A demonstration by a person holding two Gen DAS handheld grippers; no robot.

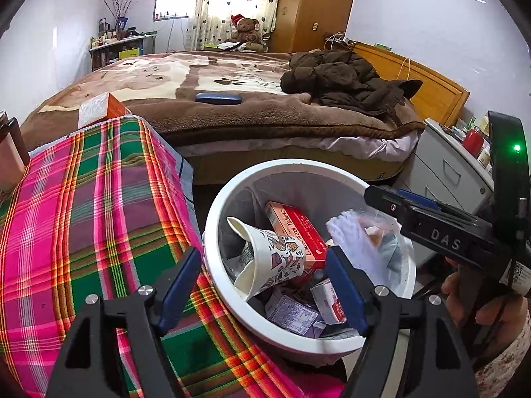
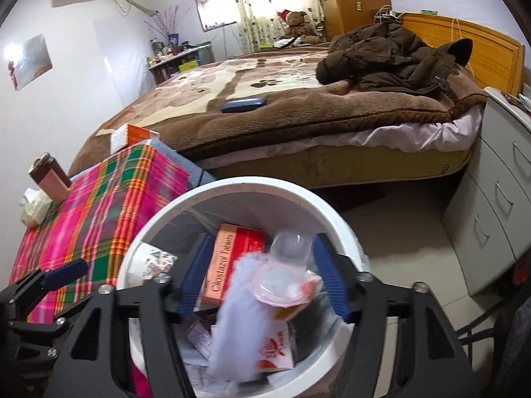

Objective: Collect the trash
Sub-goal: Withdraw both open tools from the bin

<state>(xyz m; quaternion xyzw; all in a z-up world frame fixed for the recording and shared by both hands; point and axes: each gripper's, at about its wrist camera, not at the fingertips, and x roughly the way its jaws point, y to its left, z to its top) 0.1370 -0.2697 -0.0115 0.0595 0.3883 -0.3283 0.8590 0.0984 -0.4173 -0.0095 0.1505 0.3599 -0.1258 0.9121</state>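
Note:
A white trash bin (image 1: 217, 219) stands beside the plaid-covered table (image 1: 83, 215). It holds a crumpled paper cup (image 1: 265, 258), a red tablet box (image 1: 295, 232), small cartons and a clear plastic bag (image 1: 361, 242). My left gripper (image 1: 262, 285) is open and empty over the bin's near rim. My right gripper (image 2: 262, 278) is open above the bin (image 2: 341, 229). The plastic bag (image 2: 265, 298) is blurred between its fingers and seems to fall free. The tablet box (image 2: 229, 262) lies below it.
A bed (image 1: 232, 99) with a brown blanket, a dark jacket (image 1: 341, 76) and a blue case (image 1: 219, 97) lies behind. An orange box (image 2: 132, 136), a pink flask (image 2: 49, 179) and tissues (image 2: 33, 209) sit at the table's far end. A grey drawer unit (image 2: 497, 199) stands at right.

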